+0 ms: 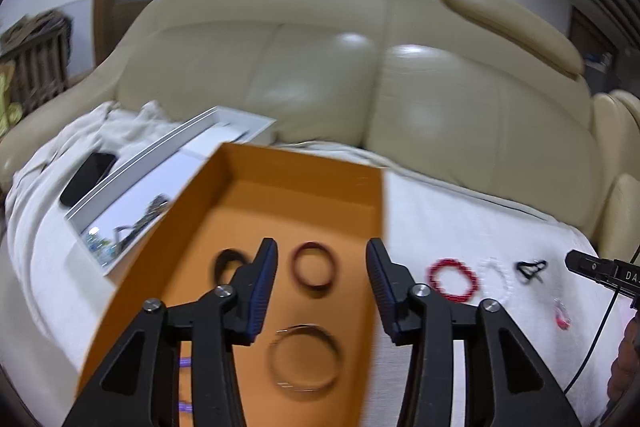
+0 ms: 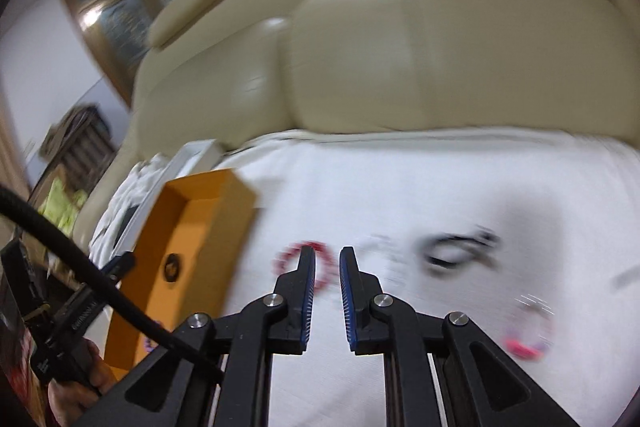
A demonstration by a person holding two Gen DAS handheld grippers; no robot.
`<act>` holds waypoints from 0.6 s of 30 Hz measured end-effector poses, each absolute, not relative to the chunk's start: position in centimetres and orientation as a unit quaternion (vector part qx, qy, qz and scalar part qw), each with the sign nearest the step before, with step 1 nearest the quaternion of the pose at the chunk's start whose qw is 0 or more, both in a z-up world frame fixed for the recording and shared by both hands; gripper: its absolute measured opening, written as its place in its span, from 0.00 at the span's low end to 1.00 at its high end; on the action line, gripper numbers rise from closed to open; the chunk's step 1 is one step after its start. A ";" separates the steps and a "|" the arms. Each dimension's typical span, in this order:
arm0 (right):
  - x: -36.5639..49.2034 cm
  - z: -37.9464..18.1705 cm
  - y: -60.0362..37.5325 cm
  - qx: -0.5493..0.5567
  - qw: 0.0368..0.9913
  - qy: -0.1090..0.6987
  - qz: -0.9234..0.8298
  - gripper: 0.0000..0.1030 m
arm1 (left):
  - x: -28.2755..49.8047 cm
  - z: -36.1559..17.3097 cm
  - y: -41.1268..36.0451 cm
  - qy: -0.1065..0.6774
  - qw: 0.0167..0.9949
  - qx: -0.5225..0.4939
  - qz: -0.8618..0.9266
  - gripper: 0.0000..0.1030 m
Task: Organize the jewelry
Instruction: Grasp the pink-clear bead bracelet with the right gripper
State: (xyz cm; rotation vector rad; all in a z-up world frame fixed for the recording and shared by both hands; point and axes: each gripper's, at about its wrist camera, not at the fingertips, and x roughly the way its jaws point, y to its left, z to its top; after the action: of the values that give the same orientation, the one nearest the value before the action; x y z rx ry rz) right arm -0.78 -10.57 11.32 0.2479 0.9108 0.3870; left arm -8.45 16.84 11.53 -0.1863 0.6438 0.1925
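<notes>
Your left tongs (image 1: 322,277) were spread wide and empty, hovering over the open orange cardboard box (image 1: 240,195). Inside the box lay three pieces: a dark red bangle (image 1: 315,269) between the tong tips, a thin silver wire bangle (image 1: 304,357) nearer the camera, and a black ring-shaped band (image 1: 229,263) partly hidden behind the left finger.

The box sat on the white cloth (image 1: 460,211) covering the beige leather sofa (image 1: 360,75) seat. Just right of the box, on the cloth, were a red beaded bracelet (image 1: 453,280), then a clear beaded bracelet (image 1: 496,277) touching or nearly touching it, then a small black piece (image 1: 530,269), shape too blurred to tell. A small pink-and-clear item (image 1: 562,315) lay nearer, by your right tongs' tip at the frame edge.

Your right tongs (image 2: 327,267) were parted with a narrow gap, holding nothing, tips above the red beaded bracelet on the cloth. The right wrist view was motion-blurred; the black piece (image 2: 460,247) sat right of the tips, the pink-and-clear item (image 2: 528,335) lower right.

Left of the box were a white tray (image 1: 168,163) and a black phone (image 1: 88,179) on the crumpled cloth.
</notes>
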 end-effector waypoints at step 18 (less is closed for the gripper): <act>-1.6 5.4 -22.5 0.172 0.848 0.490 0.107 0.14 | -5.2 9.0 6.2 0.359 0.932 -0.038 -0.006 0.49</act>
State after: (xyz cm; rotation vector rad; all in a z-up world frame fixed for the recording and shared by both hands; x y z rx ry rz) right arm -1.60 -22.54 5.45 0.3616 1.0329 0.2263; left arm -5.16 6.21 8.97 -0.0768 0.7351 -0.0116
